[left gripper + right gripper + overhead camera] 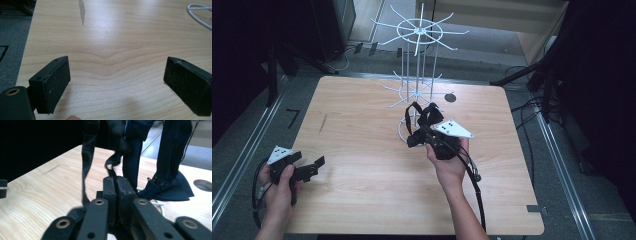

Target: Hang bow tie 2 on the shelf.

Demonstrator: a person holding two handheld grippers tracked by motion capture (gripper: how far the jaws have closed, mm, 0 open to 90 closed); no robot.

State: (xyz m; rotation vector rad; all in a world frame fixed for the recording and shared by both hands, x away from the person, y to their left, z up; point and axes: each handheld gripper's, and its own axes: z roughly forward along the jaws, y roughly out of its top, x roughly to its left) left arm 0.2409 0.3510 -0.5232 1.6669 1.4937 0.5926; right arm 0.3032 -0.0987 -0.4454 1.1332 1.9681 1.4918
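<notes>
right tongs point(418, 131) pinching the black strap bag point(424, 117) by the white wire rack point(417, 75), next needs hooking it on; left tongs point(312, 167) wide, idle

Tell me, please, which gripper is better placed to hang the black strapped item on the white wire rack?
Right. The right gripper is already shut on the black strap beside the white wire rack; the left gripper rests open near the table's edge.

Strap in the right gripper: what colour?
Black strap, clearest in the right gripper view, pinched by the right gripper.
</notes>
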